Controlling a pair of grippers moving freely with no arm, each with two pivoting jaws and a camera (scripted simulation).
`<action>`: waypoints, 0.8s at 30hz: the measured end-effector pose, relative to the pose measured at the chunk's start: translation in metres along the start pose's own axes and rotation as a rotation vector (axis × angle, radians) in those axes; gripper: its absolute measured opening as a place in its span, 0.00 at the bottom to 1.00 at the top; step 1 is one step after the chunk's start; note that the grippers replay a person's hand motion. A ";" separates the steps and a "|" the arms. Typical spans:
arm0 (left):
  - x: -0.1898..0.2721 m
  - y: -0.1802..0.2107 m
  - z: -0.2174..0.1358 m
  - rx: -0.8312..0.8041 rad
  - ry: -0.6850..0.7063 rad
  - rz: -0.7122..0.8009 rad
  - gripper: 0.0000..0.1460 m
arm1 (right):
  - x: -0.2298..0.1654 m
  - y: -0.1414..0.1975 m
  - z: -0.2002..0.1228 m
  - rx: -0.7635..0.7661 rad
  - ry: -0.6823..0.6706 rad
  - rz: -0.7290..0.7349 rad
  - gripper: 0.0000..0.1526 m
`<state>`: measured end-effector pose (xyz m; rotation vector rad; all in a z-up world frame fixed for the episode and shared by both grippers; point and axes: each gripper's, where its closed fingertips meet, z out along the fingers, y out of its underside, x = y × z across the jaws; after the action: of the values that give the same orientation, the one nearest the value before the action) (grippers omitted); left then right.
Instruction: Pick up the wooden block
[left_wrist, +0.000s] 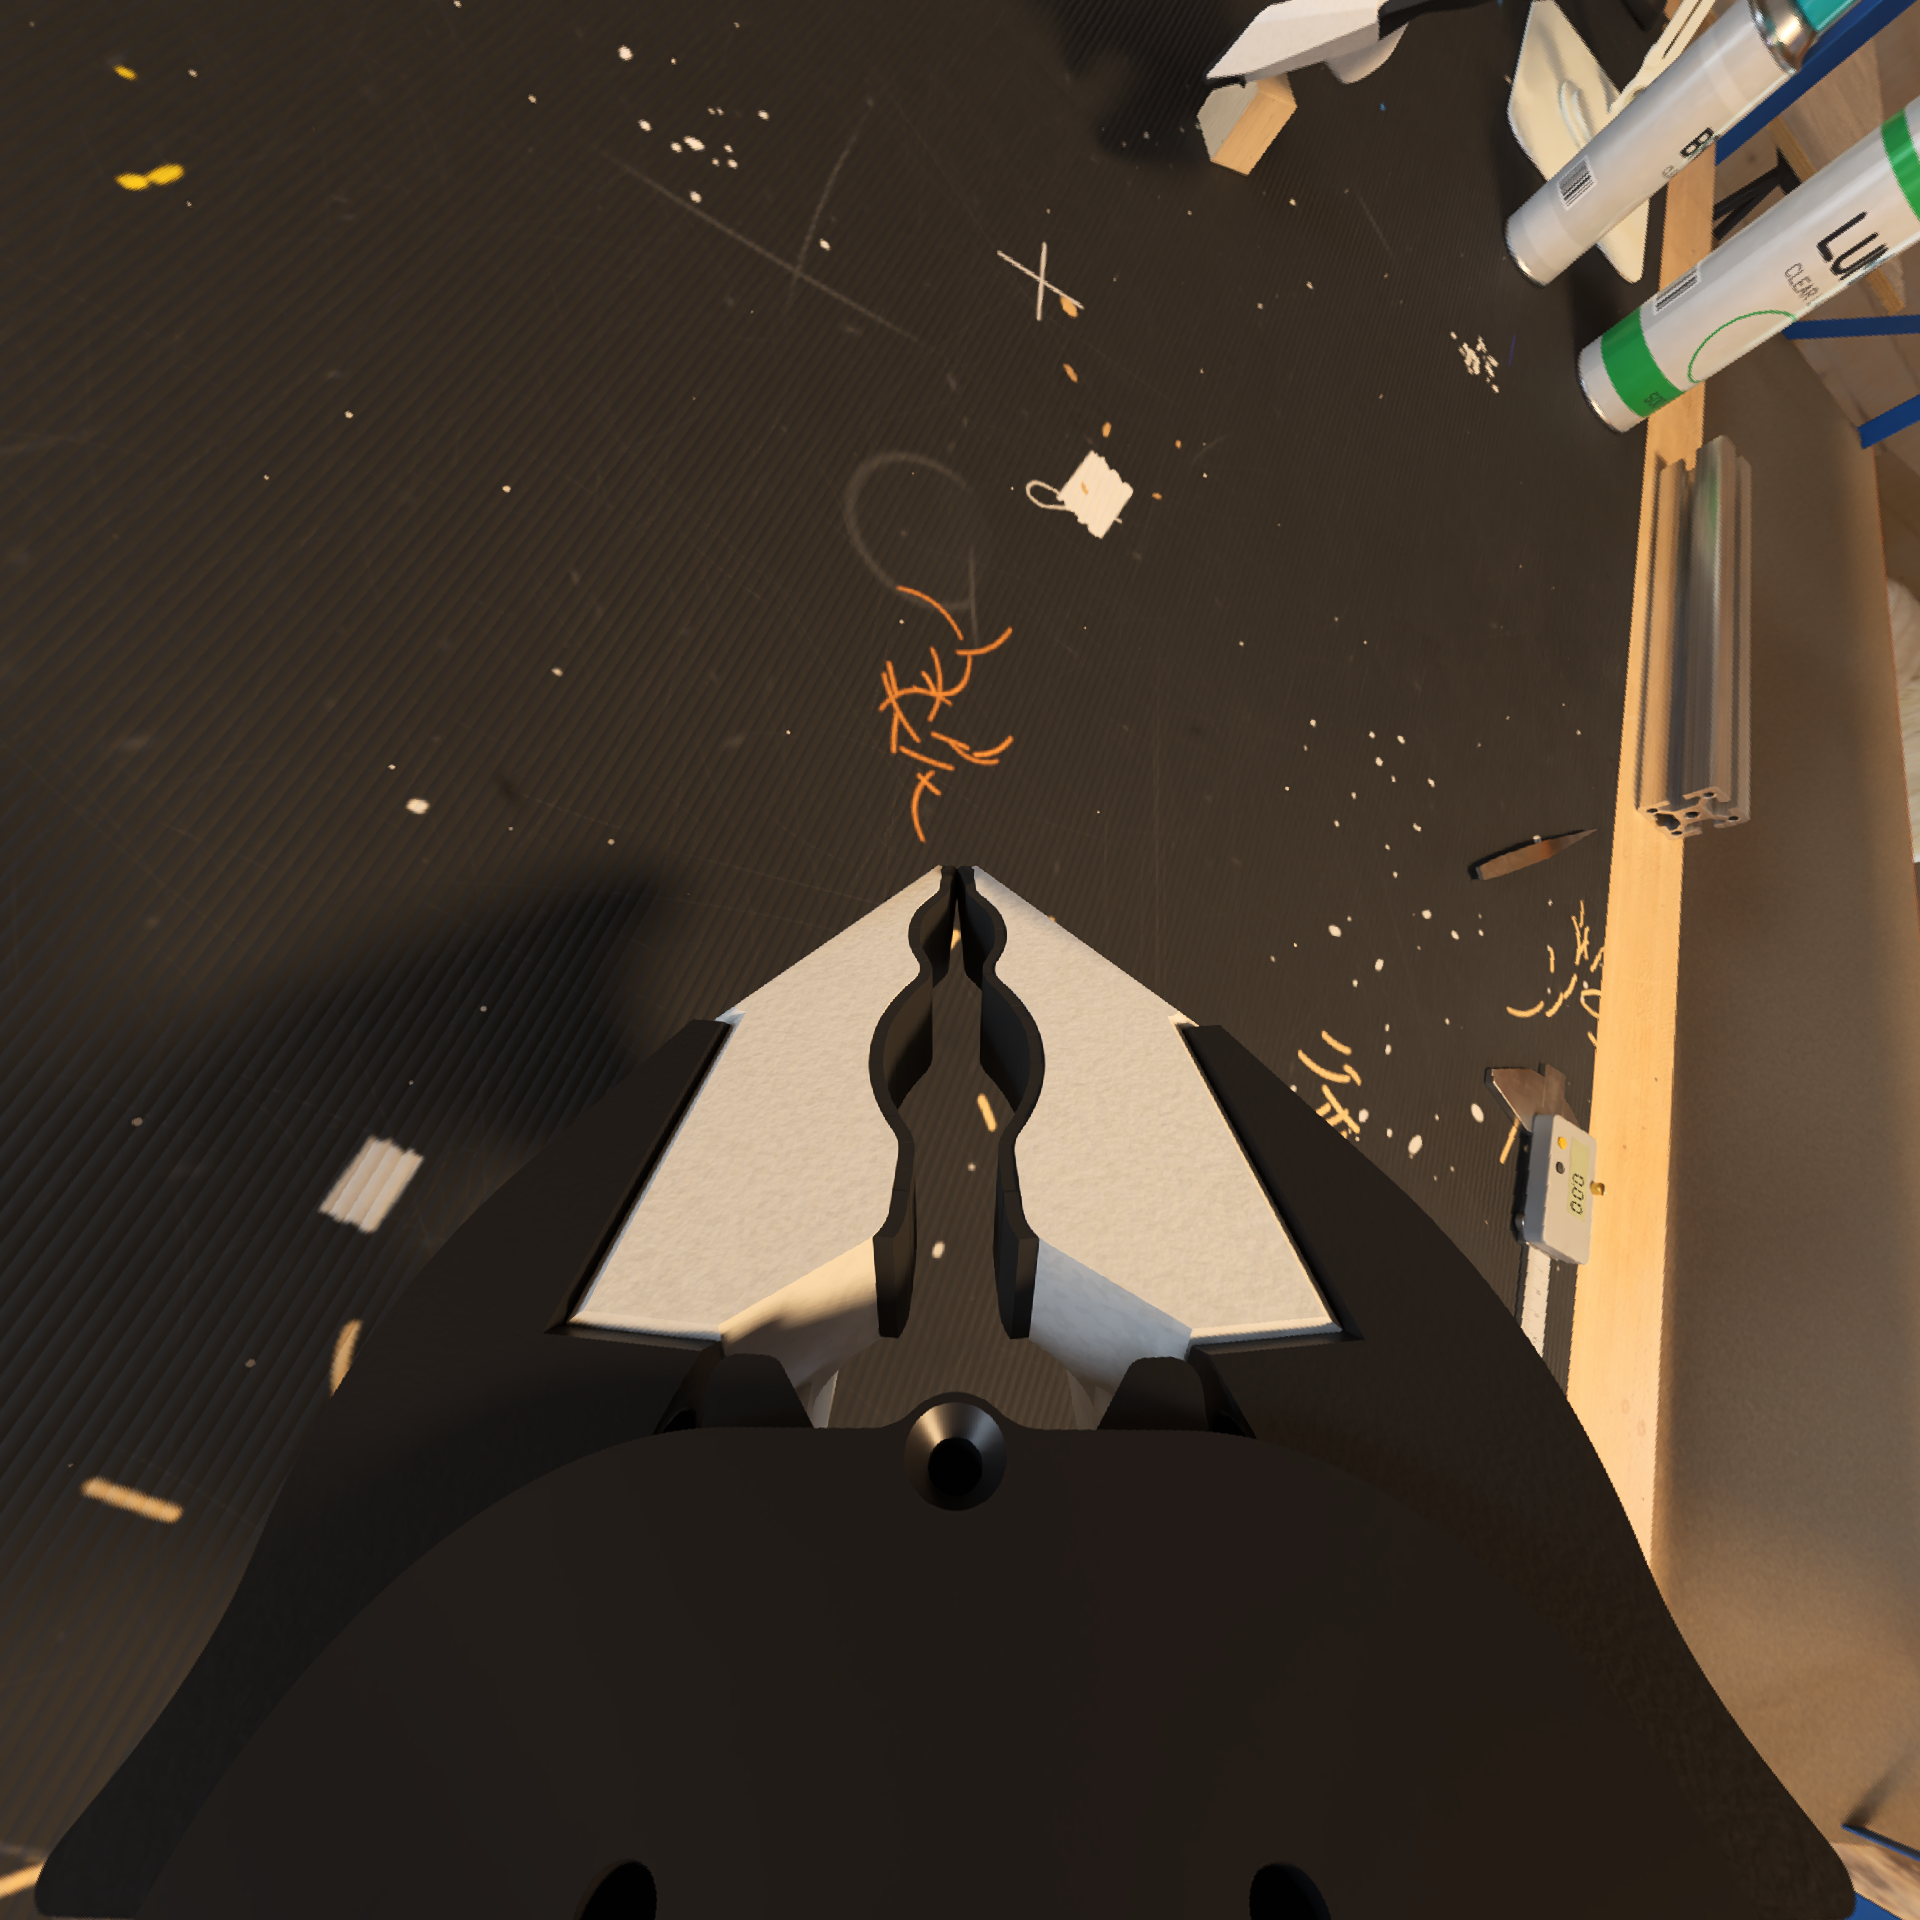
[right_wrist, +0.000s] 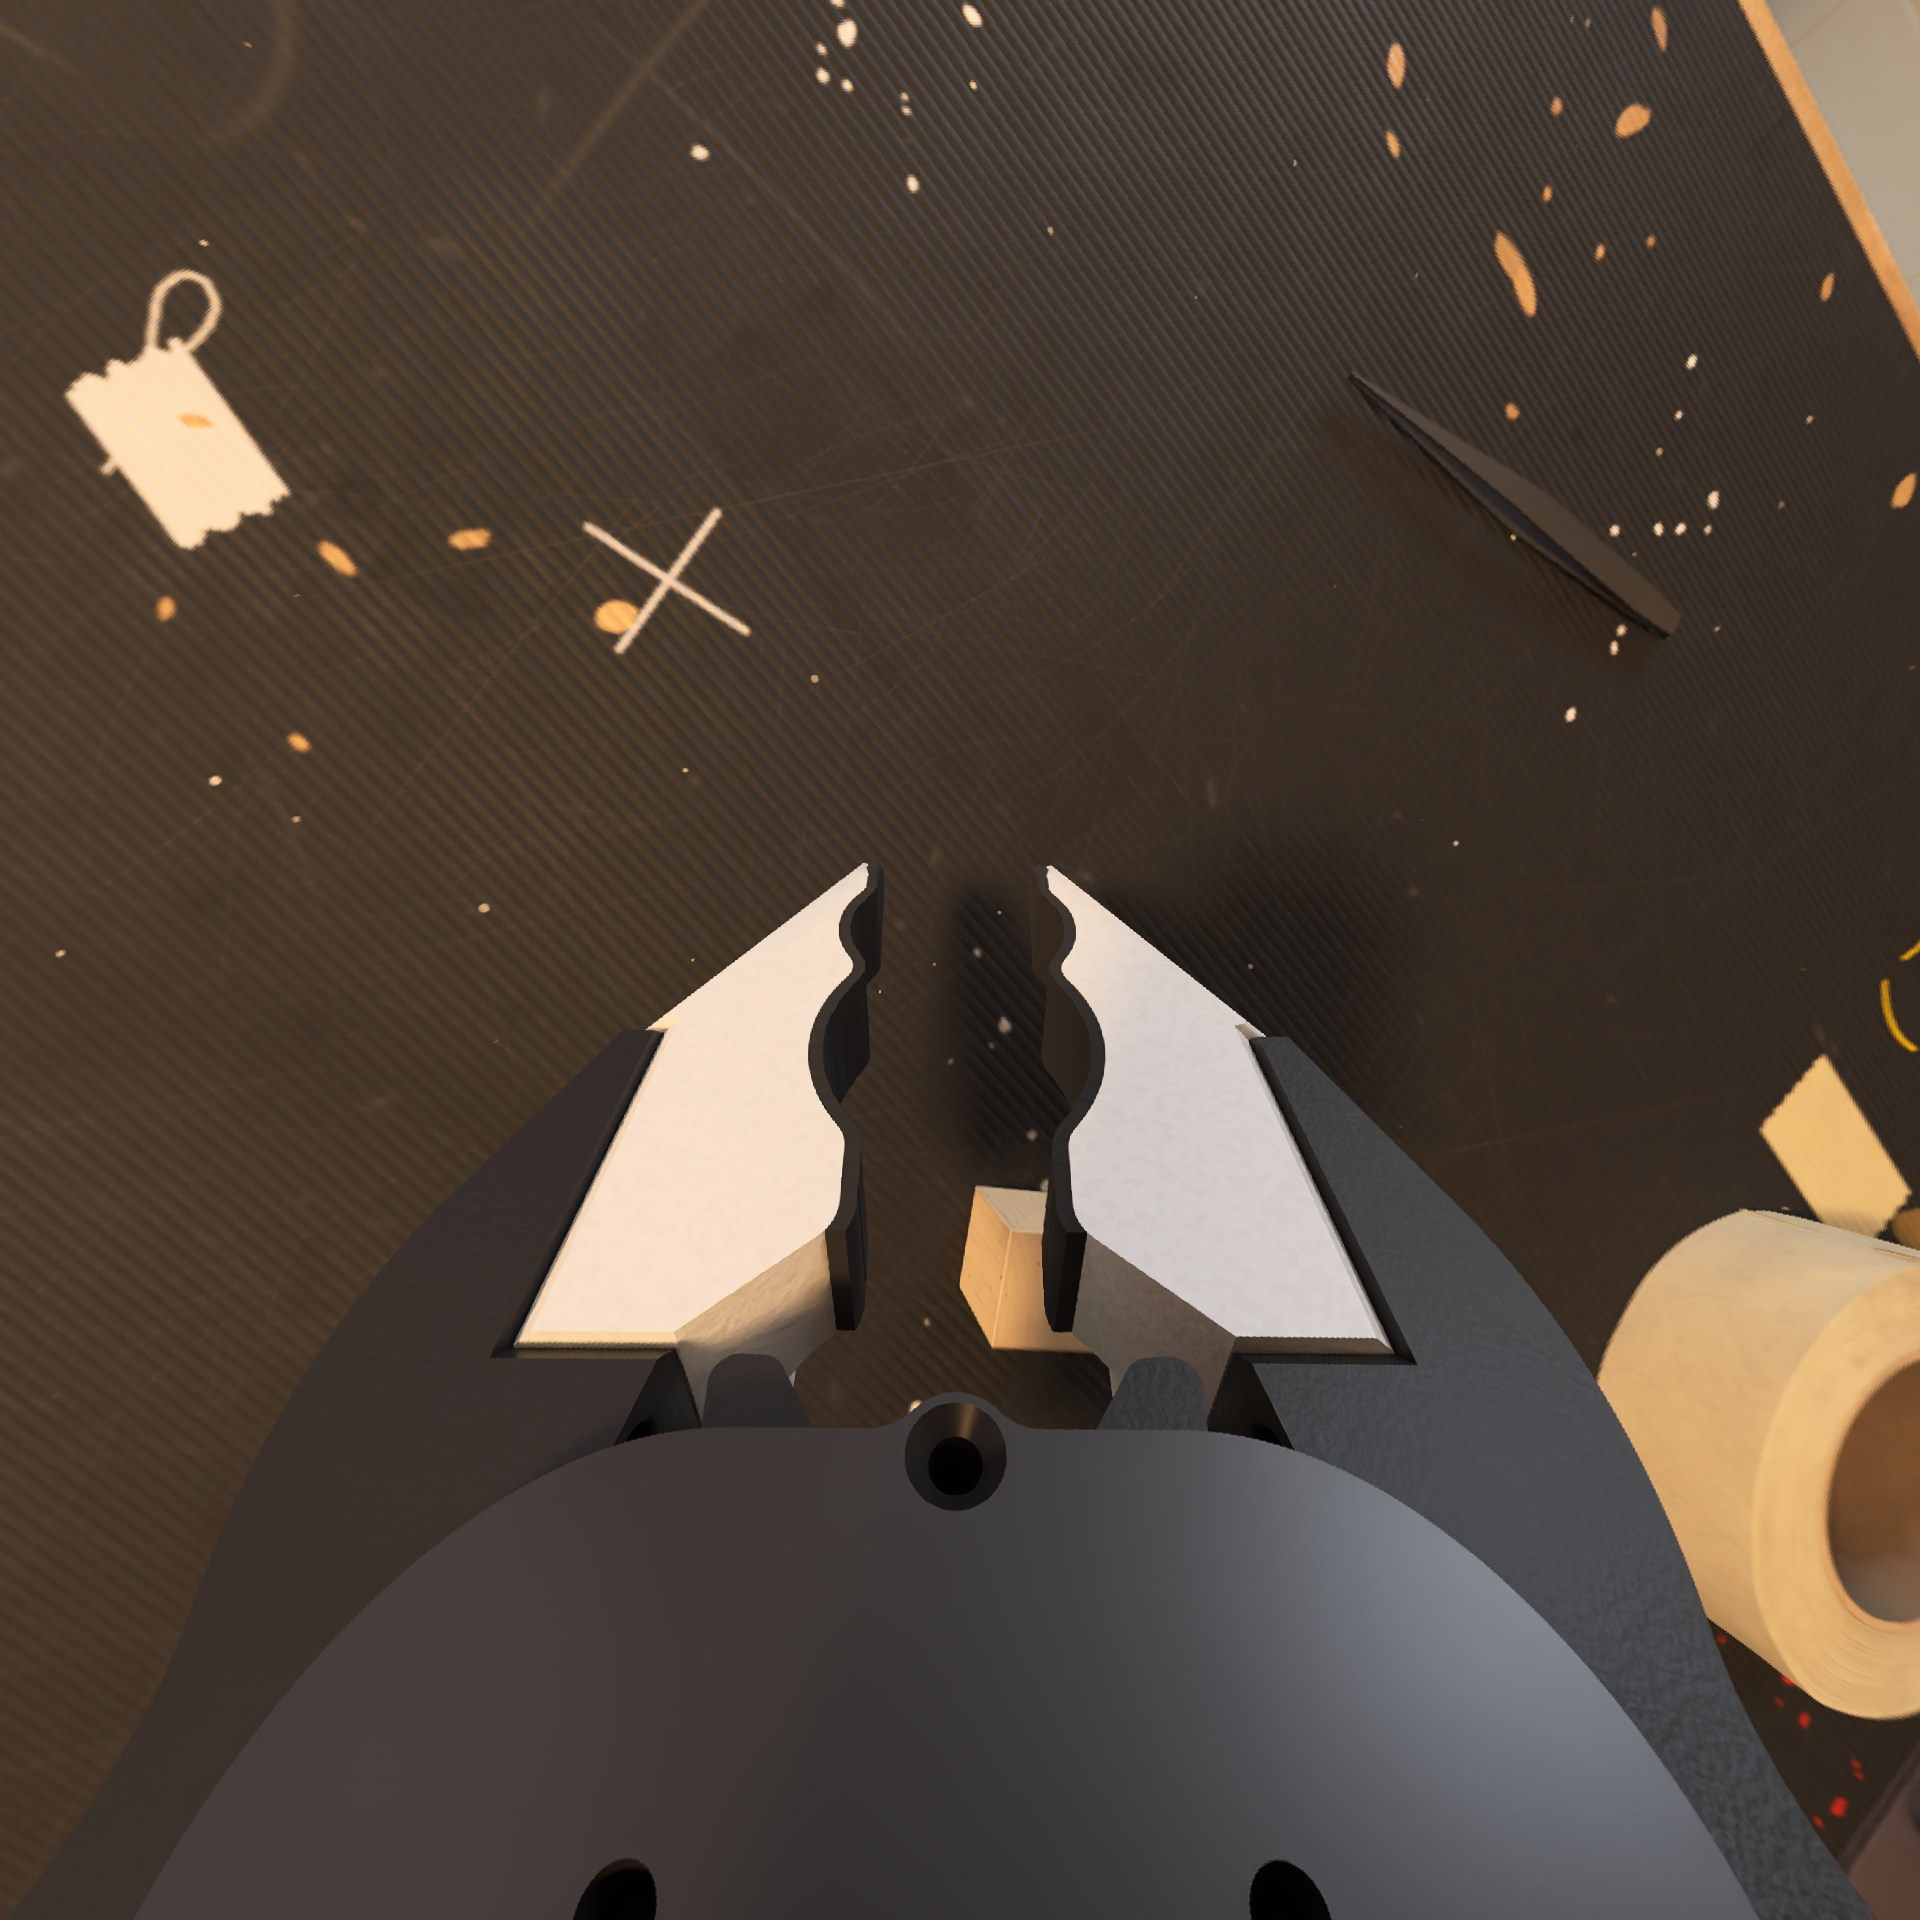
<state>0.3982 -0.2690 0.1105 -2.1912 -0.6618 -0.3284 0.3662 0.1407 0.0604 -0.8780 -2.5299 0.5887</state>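
A dark ribbed mat (left_wrist: 416, 520) covers the bench, flecked with paint and orange shavings (left_wrist: 940, 707). The left gripper (left_wrist: 956, 873) hangs pinched together, holding nothing. The right gripper (right_wrist: 958, 878) stands apart, the pale square-edged wooden block (right_wrist: 1003, 1273) low between its jaws, beside the right finger. A tape roll (right_wrist: 1766, 1455) sits near.
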 end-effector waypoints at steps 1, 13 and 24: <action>0.000 0.000 0.000 -0.002 -0.002 -0.003 0.00 | 0.001 0.001 0.004 0.002 -0.001 0.008 0.18; -0.006 0.008 0.006 -0.040 0.000 -0.036 0.00 | 0.024 0.046 0.000 -0.005 -0.007 0.124 0.21; -0.004 0.008 0.009 -0.051 0.005 -0.035 0.00 | 0.021 0.107 -0.011 0.016 -0.103 0.243 0.33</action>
<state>0.3988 -0.2676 0.0980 -2.2289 -0.6964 -0.3719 0.4084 0.2335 0.0200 -1.1881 -2.5225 0.7449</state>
